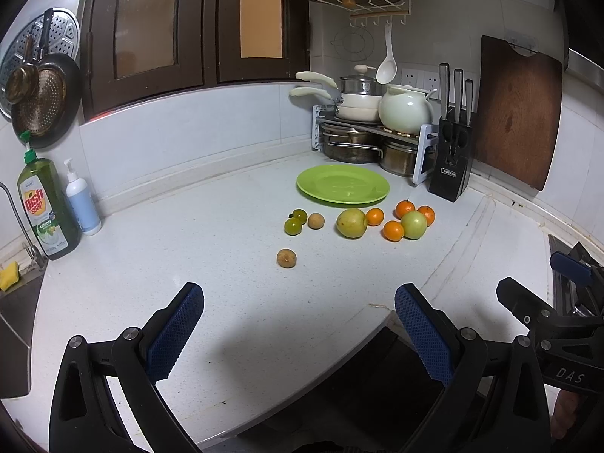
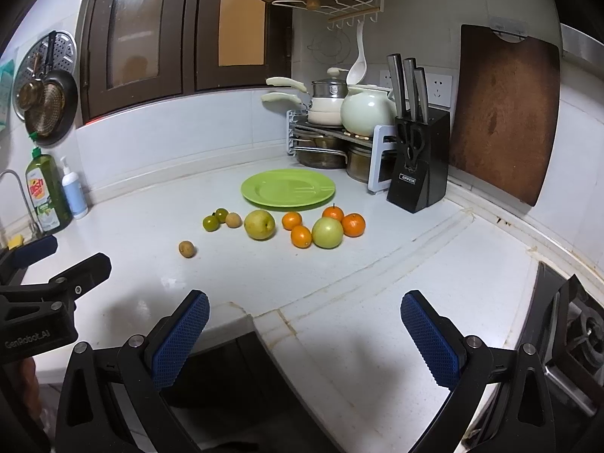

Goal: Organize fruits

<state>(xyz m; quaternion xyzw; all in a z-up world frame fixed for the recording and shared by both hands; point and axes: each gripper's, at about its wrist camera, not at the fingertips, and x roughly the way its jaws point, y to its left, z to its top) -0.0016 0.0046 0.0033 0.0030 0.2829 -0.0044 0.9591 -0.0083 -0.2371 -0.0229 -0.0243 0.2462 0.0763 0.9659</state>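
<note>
Green dish soap bottle (image 1: 47,207) reads "Dish Soap, Lemon"; the knife block (image 2: 417,173) reads "OPPEIN". Fruits (image 2: 327,232) lie on the white desk (image 2: 377,283) near a green plate (image 2: 288,188). Left hand-held gripper (image 1: 298,298) and right hand-held gripper (image 2: 304,304) are both spread, empty.

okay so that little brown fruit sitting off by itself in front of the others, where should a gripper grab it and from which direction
Grip the lone brown fruit across its widest middle, coming from above and the near side. It is small and round, so it would probably roll under an off-centre pinch. It sits apart from the two green fruits, leaving room for fingers on both sides. The left gripper is open and looks closest.
</note>
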